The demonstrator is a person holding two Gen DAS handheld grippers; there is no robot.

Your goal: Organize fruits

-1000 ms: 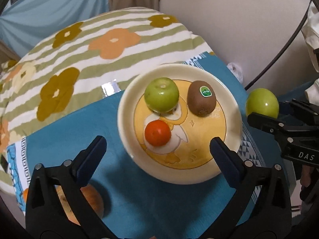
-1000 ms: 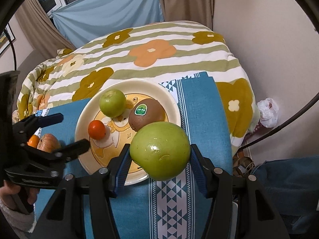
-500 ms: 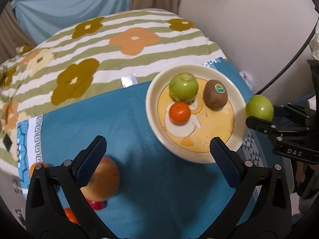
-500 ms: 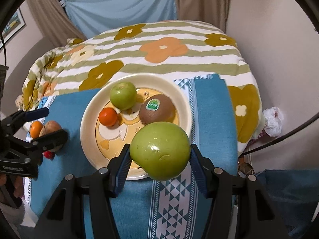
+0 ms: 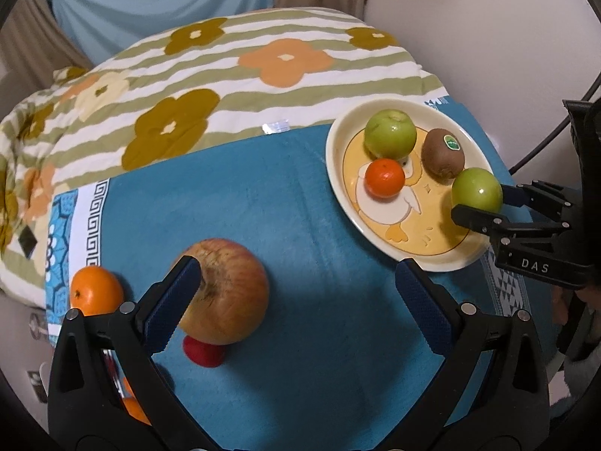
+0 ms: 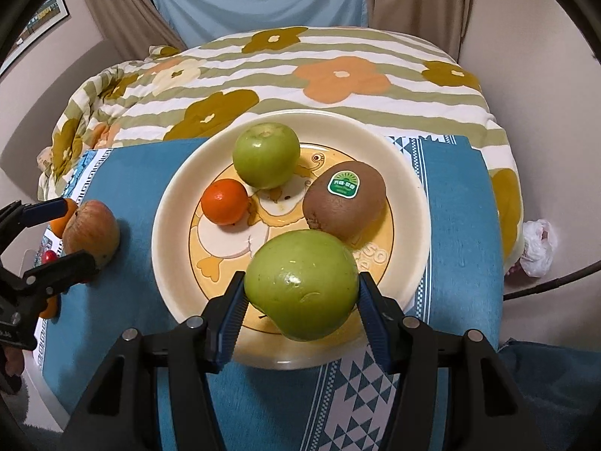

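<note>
Cream round duck-print plate (image 6: 176, 203) already holding green apple (image 6: 266, 154), brown kiwi (image 6: 343, 203), small orange mandarin (image 6: 224, 201).
Right gripper (image 6: 300, 297) clamping second green apple (image 6: 302, 285), hovering over plate rim.
Left gripper (image 5: 296, 300) gaping wide, empty, nearing big red-yellow apple (image 5: 225, 297); orange (image 5: 95, 290) beside it awaiting.

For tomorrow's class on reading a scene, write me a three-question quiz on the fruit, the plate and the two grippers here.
1. True or false: the brown kiwi with a green sticker lies on the cream plate with a duck picture.
2. What does the right gripper hold?
A. green apple
B. small orange mandarin
C. kiwi
3. Which fruit sits by the open left gripper?

Key:
1. True.
2. A, the round green apple.
3. The large red-yellow apple on the teal cloth.
</note>
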